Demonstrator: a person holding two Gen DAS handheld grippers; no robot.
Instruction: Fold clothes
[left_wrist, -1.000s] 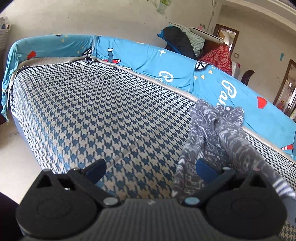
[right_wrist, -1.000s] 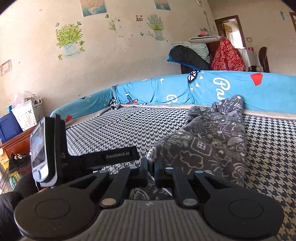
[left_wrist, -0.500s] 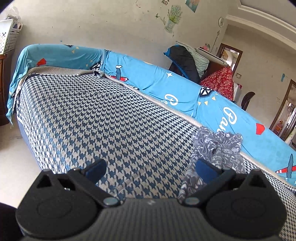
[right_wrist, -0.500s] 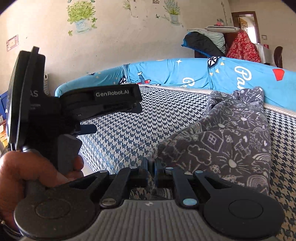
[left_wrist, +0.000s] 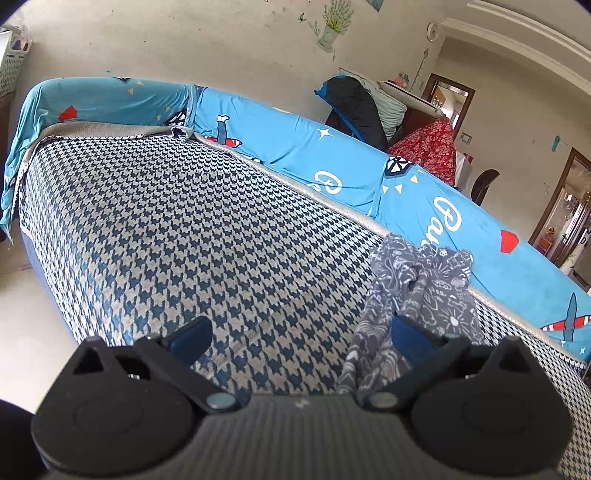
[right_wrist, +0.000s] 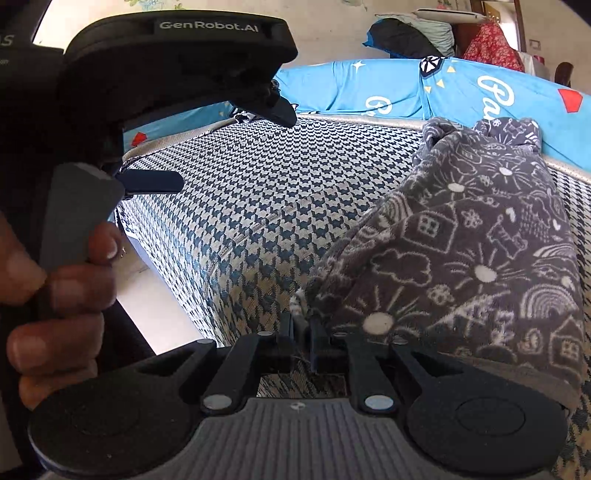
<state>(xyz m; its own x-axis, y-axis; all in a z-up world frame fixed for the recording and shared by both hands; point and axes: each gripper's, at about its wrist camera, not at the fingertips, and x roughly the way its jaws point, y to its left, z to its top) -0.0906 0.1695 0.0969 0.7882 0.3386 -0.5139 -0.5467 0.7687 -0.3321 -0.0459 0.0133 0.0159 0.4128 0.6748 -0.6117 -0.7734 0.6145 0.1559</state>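
Over bed (left_wrist: 155, 236): left gripper (left_wrist: 295, 334) jaws wide; right gripper (right_wrist: 303, 326) jaws opening, pinching garment (right_wrist: 461, 258) edge

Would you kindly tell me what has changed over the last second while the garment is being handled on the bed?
The right hand-held gripper has come down toward the bed, bringing the grey garment with it; its jaws are now opening, the garment's edge between them. The left hand-held gripper looms much closer in the right view. Unchanged: the left stays wide open and empty, and the garment's far end lies by the blue sheet.
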